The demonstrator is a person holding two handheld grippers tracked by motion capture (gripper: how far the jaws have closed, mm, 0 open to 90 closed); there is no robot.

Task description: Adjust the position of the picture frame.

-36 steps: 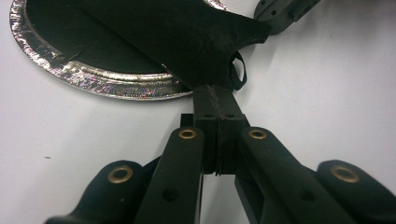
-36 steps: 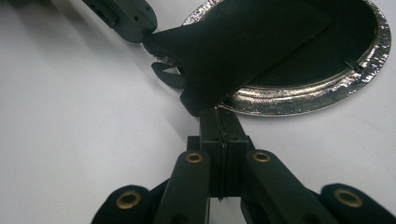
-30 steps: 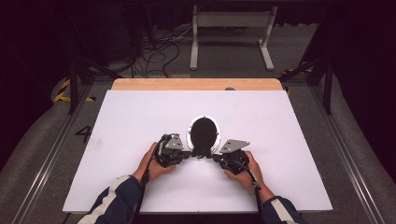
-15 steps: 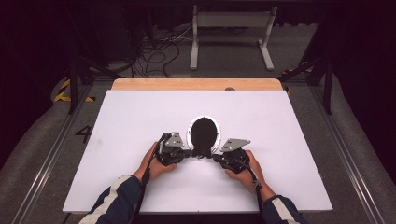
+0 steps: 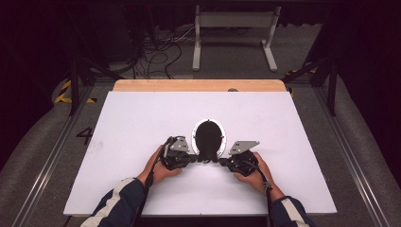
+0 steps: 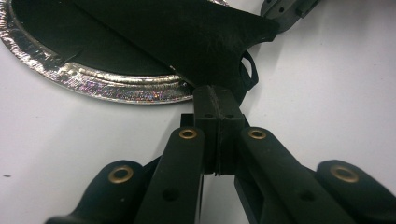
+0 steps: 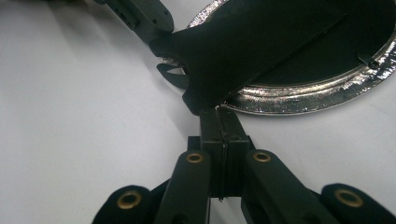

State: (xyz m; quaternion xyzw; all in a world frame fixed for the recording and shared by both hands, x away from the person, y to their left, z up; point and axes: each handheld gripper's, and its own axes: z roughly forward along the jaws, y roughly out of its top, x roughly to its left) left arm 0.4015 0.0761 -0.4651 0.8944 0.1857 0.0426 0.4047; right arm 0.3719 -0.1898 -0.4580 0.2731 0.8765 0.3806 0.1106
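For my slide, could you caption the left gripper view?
Left gripper pinching black cloth beside a foil-rimmed plate.

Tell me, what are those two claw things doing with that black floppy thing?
A person holds a gripper in each hand. The left gripper and the right gripper are both shut on the near edge of a black cloth, one at each corner. The cloth lies over a shiny silver plate on the white table, stretched between the two grippers.
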